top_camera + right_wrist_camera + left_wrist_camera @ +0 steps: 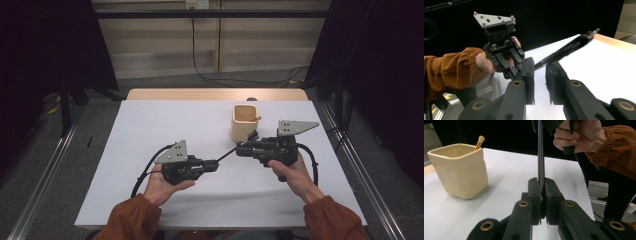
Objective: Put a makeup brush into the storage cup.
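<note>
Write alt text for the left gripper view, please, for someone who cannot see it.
Two black jaws are shut on a thin black pen that rises straight up to the other gripper, held in a hand with a rust-orange sleeve. At left, a cream square cup with a small stick in it stands on the white table.

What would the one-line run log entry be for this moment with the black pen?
left gripper: shut on slim black pen | right gripper: jaws around pen, gap visible | cream square ceramic cup: upright, stick inside
</note>
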Demonstrator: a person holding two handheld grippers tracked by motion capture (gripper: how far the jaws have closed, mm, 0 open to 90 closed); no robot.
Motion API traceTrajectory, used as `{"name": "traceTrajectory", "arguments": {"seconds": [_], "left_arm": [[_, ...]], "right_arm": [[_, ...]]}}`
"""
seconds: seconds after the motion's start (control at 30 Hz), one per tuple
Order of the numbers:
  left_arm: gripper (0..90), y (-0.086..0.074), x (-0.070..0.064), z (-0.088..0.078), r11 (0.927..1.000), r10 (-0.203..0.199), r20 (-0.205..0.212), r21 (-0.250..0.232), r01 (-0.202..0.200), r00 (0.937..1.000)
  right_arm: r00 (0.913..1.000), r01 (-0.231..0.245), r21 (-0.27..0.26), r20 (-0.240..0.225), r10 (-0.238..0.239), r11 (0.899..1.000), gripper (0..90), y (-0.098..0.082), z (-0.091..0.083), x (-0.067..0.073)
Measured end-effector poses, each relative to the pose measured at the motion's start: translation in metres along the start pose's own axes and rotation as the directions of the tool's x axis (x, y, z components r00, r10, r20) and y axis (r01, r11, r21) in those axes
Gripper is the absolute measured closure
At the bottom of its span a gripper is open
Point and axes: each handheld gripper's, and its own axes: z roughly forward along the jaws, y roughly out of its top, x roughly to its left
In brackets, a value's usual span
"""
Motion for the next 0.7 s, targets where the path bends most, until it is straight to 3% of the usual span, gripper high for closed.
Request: {"name": "traceTrajectory", "arguments": {"seconds": [0.37, 0.57, 0.7], "left_arm": [[81.9, -0.0041, 0.0028, 0.0024, 0.9996, 0.008, -0.02, 0.026, -0.007, 0.9998], [74.5, -0.0066, 0.0035, 0.0041, 0.9993, 0.003, -0.019, 0.038, -0.002, 0.9998], [60.7, -0.0069, 0.005, 0.0045, 0.999, -0.02, -0.036, 0.041, 0.021, 0.9992]], "right_arm": [[0.9989, 0.0, -0.001, -0.047, -0.001, 1.0, 84.7, 0.0001, 0.0029, 0.0018], [0.9985, 0.012, 0.011, -0.054, -0.012, 1.0, 85.8, 0.0005, 0.0054, 0.0047], [0.9991, 0.01, 0.014, -0.042, -0.01, 1.0, 85.8, 0.0006, 0.0042, 0.0043]]}}
